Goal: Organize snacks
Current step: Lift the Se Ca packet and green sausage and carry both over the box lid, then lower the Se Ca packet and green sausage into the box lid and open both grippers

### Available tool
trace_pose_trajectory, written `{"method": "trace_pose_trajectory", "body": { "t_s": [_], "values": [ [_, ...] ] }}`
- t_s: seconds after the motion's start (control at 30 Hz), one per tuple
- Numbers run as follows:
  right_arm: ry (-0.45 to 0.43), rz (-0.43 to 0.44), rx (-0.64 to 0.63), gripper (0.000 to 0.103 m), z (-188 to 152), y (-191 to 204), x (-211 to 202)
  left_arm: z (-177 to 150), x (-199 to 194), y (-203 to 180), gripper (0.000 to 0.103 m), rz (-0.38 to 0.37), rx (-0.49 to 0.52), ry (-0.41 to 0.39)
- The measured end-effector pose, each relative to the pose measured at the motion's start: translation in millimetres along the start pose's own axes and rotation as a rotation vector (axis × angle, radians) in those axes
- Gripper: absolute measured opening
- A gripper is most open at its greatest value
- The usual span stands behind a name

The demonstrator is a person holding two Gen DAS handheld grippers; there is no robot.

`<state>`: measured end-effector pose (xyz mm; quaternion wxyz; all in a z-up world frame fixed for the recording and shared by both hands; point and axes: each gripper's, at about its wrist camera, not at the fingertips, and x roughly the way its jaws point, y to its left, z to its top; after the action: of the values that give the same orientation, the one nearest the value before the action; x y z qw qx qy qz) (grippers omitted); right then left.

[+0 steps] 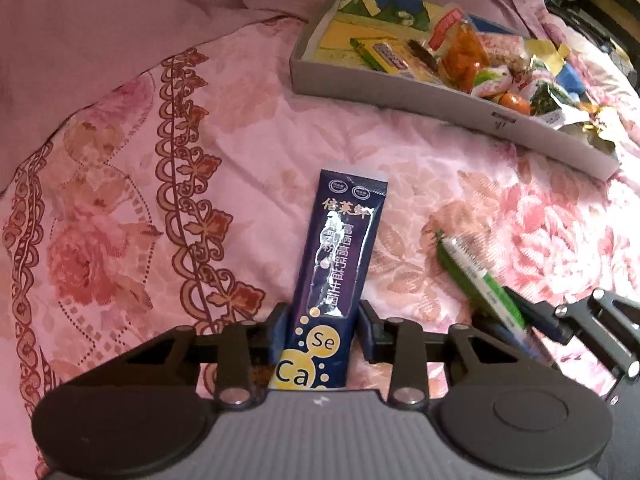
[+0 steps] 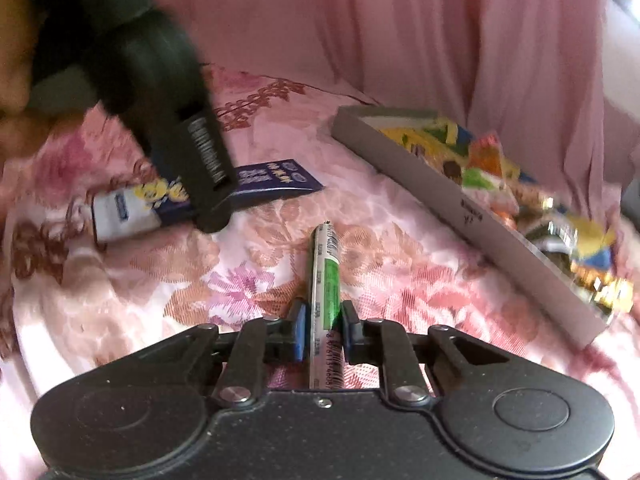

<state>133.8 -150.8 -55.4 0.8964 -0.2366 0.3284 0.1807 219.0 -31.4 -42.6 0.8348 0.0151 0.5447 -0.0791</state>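
- My left tool [image 1: 323,330] pinches the lower part of a dark blue sachet [image 1: 336,276], its blue pads pressed to both edges; the glossy foil stick runs up the middle of the left wrist view, yellow "Se" and "Ca" bubbles near my end.
- My right tool [image 2: 323,334] is clamped on a slim green-and-white stick pack [image 2: 325,284], which points up the centre of the right wrist view with a barcode down by the tool's body.
- Only the right wrist view shows the left tool from outside: a blurred black shape at upper left, over the blue sachet, whose white end pokes out at left.
- Only the left wrist view shows the right tool's black linkage at the lower right edge, with the green pack beside it.
- Both packs are over the bed cover [image 1: 120,208], a soft pink quilted fabric with woven roses and a brown scroll border.
- A shallow grey cardboard tray [image 1: 400,94] lies at upper right, well apart from both packs, heaped with crinkly yellow, orange and green wrappers.
- Plain pink cloth [image 2: 400,32] hangs in folds behind it.
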Motion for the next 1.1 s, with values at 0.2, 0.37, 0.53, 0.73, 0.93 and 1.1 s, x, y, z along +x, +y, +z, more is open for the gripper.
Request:
{"method": "trace_pose_trajectory", "body": {
  "t_s": [0.2, 0.37, 0.53, 0.73, 0.93, 1.1],
  "values": [
    [-0.044, -0.105, -0.117, 0.018, 0.4, 6.0, -6.7, -0.1, -14.2, -6.7, 0.037, -0.023, -0.024, -0.072],
    [-0.082, -0.169, -0.091, 0.018, 4.2, -10.7, -13.6, 13.4, -26.7, -13.2, 0.037, -0.019, -0.058, -0.144],
    [-0.125, -0.208, -0.041, 0.018, 10.4, -35.4, -15.8, 40.6, -35.5, -23.9, 0.037, -0.019, -0.067, -0.204],
    [-0.213, -0.220, 0.077, 0.018, 21.8, -74.2, -12.4, 84.3, -35.1, -33.0, 0.037, -0.046, -0.125, -0.274],
    [-0.315, -0.266, 0.178, 0.018, 42.6, -120.0, -1.5, 131.3, -26.4, -49.1, 0.037, -0.072, -0.159, -0.365],
    [-0.327, -0.287, 0.268, 0.018, 44.6, -155.6, 20.3, 163.1, -7.3, -58.2, 0.037, -0.104, -0.180, -0.386]
  ]
}}
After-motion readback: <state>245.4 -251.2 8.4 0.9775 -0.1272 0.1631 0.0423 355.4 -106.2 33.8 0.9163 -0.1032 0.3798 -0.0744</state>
